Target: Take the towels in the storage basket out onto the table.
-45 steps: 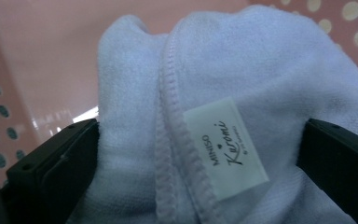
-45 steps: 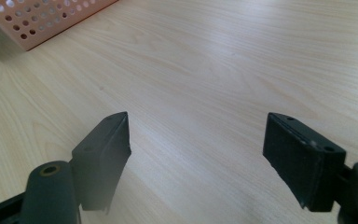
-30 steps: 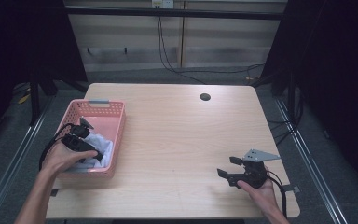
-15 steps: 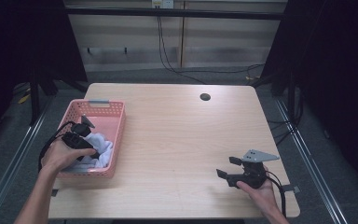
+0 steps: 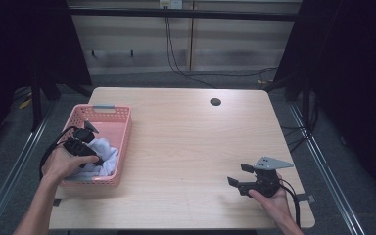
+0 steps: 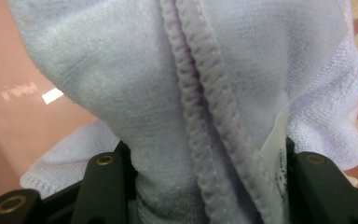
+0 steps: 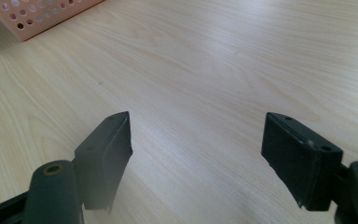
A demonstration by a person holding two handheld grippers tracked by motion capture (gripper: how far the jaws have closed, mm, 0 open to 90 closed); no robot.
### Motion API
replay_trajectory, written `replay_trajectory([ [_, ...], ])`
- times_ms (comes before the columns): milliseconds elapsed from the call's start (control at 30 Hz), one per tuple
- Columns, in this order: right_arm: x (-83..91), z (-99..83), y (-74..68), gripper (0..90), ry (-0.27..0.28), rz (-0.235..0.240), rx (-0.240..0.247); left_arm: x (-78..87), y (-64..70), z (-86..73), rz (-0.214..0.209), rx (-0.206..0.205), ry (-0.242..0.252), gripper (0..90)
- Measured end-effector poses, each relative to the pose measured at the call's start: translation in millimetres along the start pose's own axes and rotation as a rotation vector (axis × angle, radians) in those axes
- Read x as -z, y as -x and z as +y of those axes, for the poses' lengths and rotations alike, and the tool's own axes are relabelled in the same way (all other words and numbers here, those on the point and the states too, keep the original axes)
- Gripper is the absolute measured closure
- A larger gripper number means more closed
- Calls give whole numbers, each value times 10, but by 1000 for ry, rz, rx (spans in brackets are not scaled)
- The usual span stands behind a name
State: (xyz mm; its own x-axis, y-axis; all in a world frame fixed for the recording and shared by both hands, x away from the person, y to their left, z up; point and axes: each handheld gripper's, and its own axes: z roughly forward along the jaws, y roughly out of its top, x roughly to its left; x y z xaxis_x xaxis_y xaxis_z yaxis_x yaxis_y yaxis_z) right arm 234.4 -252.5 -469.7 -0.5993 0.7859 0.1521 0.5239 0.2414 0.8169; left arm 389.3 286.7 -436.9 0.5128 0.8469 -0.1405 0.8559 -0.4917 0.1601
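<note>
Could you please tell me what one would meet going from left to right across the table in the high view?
Left gripper in the pink basket, on the white towel → bare wooden table → its round dark hole → right gripper, open.

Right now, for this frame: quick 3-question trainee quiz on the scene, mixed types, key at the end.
1. True or false: the left gripper has the pale towel between its jaws.
2. Where does the towel lie? A) in the pink basket B) on the bare table C) on the floor
3. Fill in: the right gripper has its jaws ____ with nothing between them.

Key: 1 true; 2 A; 3 open
</note>
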Motion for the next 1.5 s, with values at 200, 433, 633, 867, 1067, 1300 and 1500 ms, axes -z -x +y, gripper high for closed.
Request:
replay_trajectory([
  [200,6,-2,2,241,0,-1,-4,36,26,-16,8,11,8,493],
  [433,3,1,-2,240,1,2,-4,133,64,-12,39,-17,20,495],
  [633,1,-1,-5,240,1,3,-2,243,47,-31,43,-4,41,494],
  [867,3,0,-15,234,3,12,1,353,19,-50,44,17,66,492],
  [1067,-4,-2,-8,233,0,12,7,478,24,-58,41,9,98,489],
  [1300,-5,-3,-10,233,-4,11,4,630,21,-69,54,25,136,487],
  [1500,-4,-5,-14,233,-5,11,5,708,7,-79,43,18,154,484],
])
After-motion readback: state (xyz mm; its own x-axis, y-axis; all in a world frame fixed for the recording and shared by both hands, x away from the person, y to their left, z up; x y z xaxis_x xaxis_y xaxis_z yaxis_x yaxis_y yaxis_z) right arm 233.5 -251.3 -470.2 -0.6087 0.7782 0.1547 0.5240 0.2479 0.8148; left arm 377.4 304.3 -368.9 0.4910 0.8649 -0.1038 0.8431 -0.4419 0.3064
